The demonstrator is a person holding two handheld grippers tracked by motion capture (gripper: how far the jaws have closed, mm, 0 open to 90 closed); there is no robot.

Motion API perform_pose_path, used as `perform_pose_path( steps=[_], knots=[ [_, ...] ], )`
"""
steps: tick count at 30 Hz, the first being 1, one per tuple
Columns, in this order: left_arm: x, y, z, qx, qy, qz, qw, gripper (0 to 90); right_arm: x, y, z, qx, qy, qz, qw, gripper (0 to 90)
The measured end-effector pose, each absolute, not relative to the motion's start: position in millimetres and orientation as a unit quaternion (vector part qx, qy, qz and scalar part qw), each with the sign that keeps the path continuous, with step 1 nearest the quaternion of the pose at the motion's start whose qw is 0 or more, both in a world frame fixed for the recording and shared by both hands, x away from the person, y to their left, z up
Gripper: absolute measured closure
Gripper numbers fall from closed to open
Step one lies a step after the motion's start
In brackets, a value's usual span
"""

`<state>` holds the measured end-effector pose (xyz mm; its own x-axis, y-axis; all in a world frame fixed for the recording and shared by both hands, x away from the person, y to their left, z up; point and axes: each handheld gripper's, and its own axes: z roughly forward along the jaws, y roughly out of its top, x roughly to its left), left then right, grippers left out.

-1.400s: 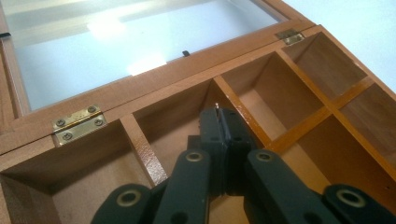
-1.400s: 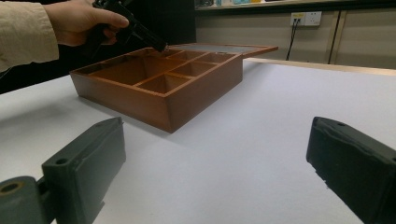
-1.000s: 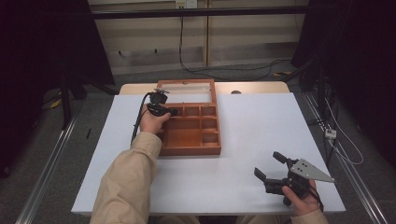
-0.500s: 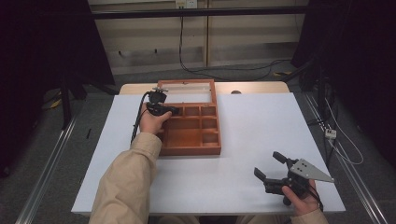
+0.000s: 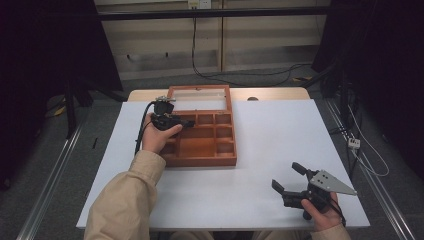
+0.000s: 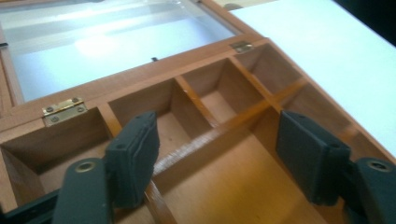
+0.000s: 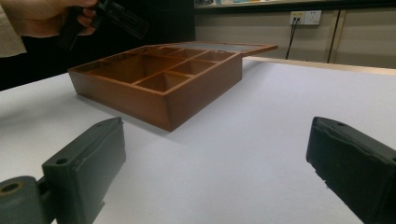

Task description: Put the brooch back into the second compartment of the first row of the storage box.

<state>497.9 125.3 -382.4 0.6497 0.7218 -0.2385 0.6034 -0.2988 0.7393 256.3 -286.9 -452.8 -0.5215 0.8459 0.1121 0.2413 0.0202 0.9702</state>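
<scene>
Compartmented box (image 5: 202,142): reddish-brown wood with a smooth, lightly glossy varnish; grain shows on the dividers (image 6: 219,126) in the left gripper view. Lid (image 5: 200,98): wooden frame around a clear, reflective pane (image 6: 116,42) that looks like glass or plastic. Hinges (image 6: 63,109): bright brass-coloured metal with small screws. Table (image 5: 280,145): white, matt, smooth top, with a pale wood-coloured edge at the far side. Left gripper (image 6: 224,163) and right gripper (image 7: 219,177): matt black plastic jaws faced with dull, slightly textured pads (image 6: 133,158). Plate (image 5: 332,182) on the right gripper: grey, matt, metallic-looking. Sleeve (image 5: 122,205): beige woven cloth, matt and creased.
</scene>
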Motion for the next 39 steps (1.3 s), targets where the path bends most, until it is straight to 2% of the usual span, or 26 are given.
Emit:
perform_pose_path(
  steps=[22, 39],
  knots=[
    [441, 143, -374, 0.819, 0.364, 0.055, 0.440, 18.4, 257, -285, -453, 0.407, 0.667, 0.565, 0.266, 4.6],
    [411, 161, -379, 0.823, 0.348, 0.080, 0.441, 14.7, 257, -284, -453, 0.406, 0.667, 0.565, 0.265, 4.6]
  ],
)
